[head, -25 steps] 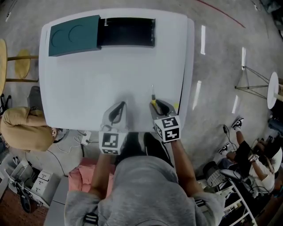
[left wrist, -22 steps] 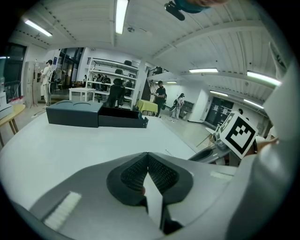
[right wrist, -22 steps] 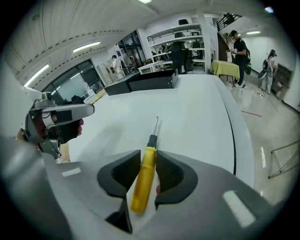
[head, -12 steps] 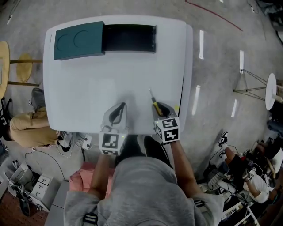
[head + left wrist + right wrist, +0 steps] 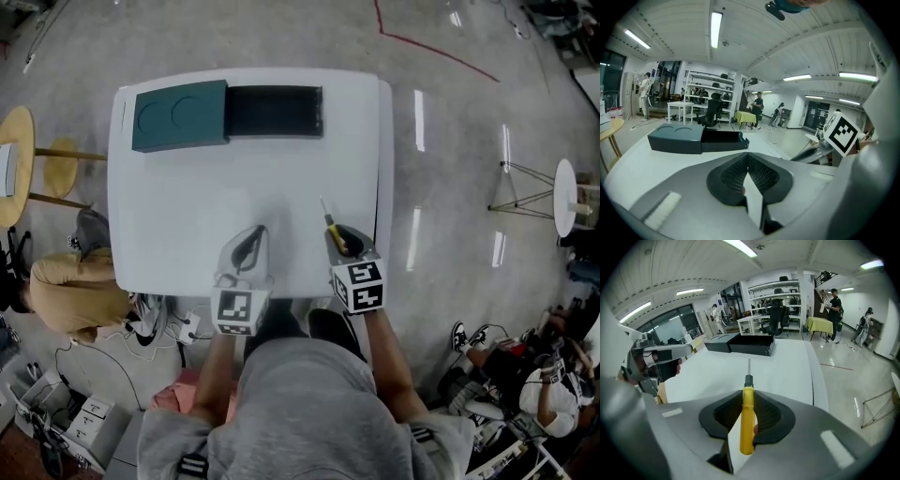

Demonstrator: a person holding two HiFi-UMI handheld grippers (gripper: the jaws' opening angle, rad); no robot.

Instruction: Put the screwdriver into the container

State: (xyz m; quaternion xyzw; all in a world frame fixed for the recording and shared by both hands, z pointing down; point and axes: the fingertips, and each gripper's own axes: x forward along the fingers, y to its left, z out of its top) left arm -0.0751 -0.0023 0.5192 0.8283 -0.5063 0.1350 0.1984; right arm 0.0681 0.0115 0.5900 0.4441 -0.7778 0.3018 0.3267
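Here, the setting: a white table seen from above, with the person standing at its 6 o'clock edge and holding a tool in each hand.
screwdriver: yellow handle and thin metal shaft. It lies near the table's 5 o'clock corner, clamped in the right jaws, with the shaft pointing roughly toward 12 o'clock. Whether the tip clears the surface cannot be read.
right hand-held gripper: narrowed onto the handle, both pads pressing its sides near mid-length. The shaft projects free ahead of the jaws, which probably lets the tip lead the way into the tray.
left hand-held gripper: jaws closed tip to tip on nothing. It is held at the 6 o'clock edge, at 9 o'clock of the right one, and appears idle and out of the carrying path.
container: a dark, open-topped tray at the table's 12 o'clock edge, well apart from the screwdriver. Its interior is too dark to show any contents.
teal box: has two round recesses on top and touches the container's 9 o'clock side. Whether the tray is a drawer slid out of it cannot be settled.
step in hand: the grasp looks complete. What remains is the carry toward 12 o'clock and the release over the tray.
risk: a slim, round handle may pivot between the pads, so the shaft could swing off line before it reaches the tray.
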